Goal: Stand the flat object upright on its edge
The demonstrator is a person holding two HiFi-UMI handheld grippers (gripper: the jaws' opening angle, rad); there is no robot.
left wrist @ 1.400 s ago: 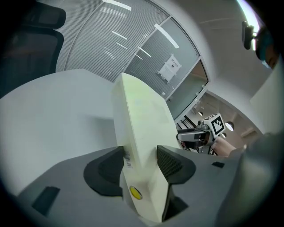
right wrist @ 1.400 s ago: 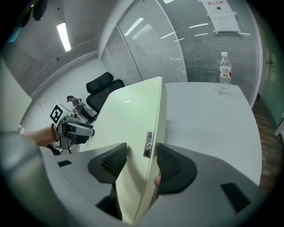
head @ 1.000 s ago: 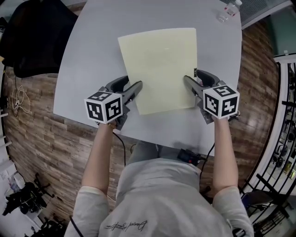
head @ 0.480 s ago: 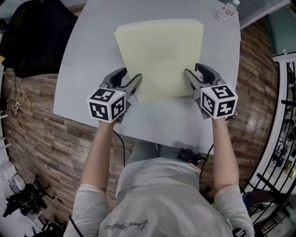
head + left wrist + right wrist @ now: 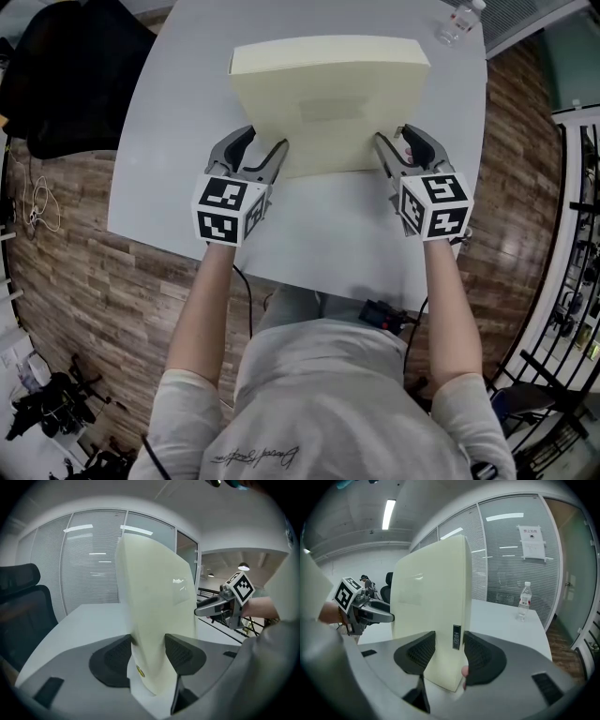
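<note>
The flat object is a pale yellow board [image 5: 328,103] on the grey table [image 5: 178,122]. It is tilted up steeply, far edge raised and near edge low by the grippers. My left gripper [image 5: 262,150] is shut on its left edge, and in the left gripper view the board [image 5: 154,616] fills the gap between both pads. My right gripper [image 5: 398,145] clamps the right edge; its jaws are closing on the board [image 5: 431,606], with a small label on that edge between the pads. Each gripper also appears in the other's view: the right gripper [image 5: 225,606], the left gripper [image 5: 358,606].
A clear water bottle [image 5: 459,21] stands at the table's far right corner, also seen as the bottle [image 5: 524,601]. A black chair with dark cloth [image 5: 66,75] is off the table's left side. The table's near edge runs just below the grippers, over wooden floor.
The board has risen from lying flat to a steep tilt, far edge coming up. Both grippers moved forward and up with it, gripping its side edges.
</note>
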